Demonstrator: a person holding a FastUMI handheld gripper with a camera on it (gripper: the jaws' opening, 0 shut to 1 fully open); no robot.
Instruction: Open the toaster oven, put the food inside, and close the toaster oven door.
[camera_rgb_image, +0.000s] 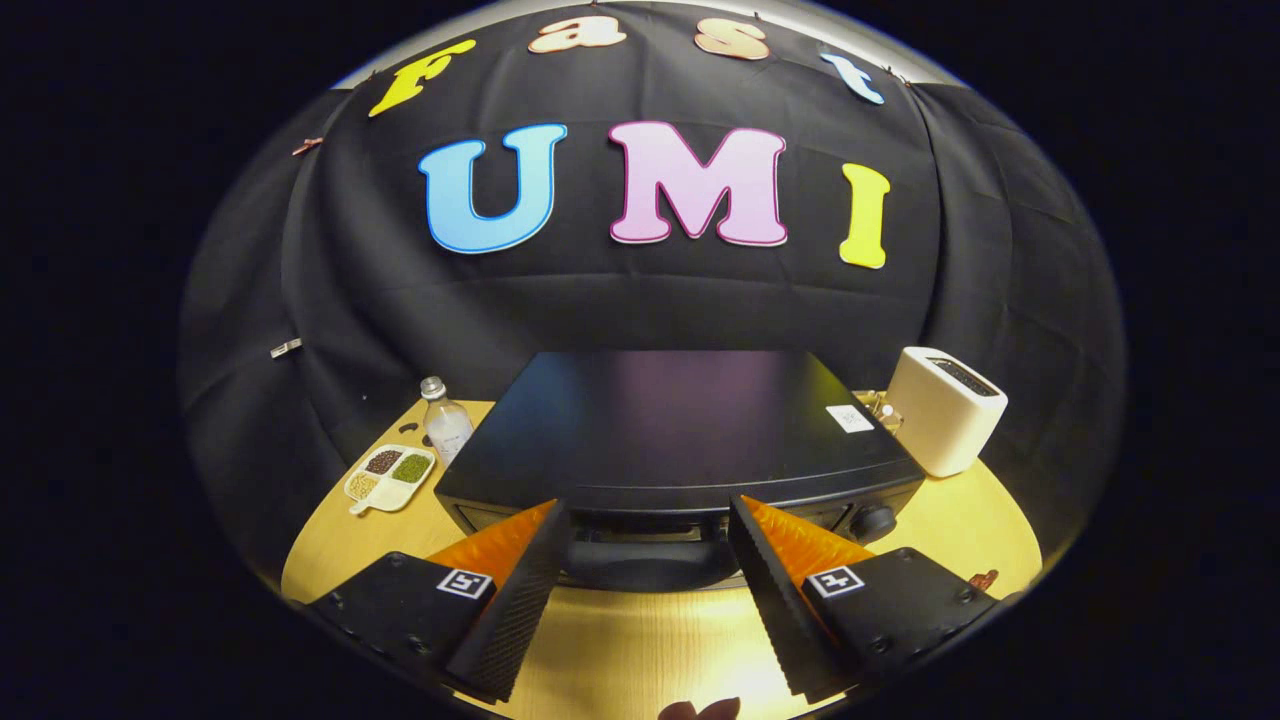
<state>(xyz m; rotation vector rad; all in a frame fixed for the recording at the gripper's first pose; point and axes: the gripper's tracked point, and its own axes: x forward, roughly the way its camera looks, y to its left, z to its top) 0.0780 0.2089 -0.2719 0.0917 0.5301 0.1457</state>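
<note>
In the gripper view, my gripper (645, 545) has its 2 fingers wide apart and they hold nothing. The black oven (680, 430) sits on the table (620, 650), right in front of me. Its door is shut, so I think step 1, opening it, is not done yet. The door handle (650, 560) is the dark bar low on the front, and it lies just between my 2 fingertips. I judge the best way is to come in straight, keep the handle in the middle of the gap, and close both fingers on it evenly. Then I should pull out and down in a slow curve, since the door likely swings on a hinge at the bottom. A fast tug might slide the whole oven. The knob (872, 520) is near my right finger, so I must not bump it. A food tray (390, 475) with 4 small heaps sits left of the oven, beside a bottle (446, 420). A white toaster (945, 410) stands to the right. Some dark thing (700, 710) lies close below my fingers, but I cannot tell what it is.
</note>
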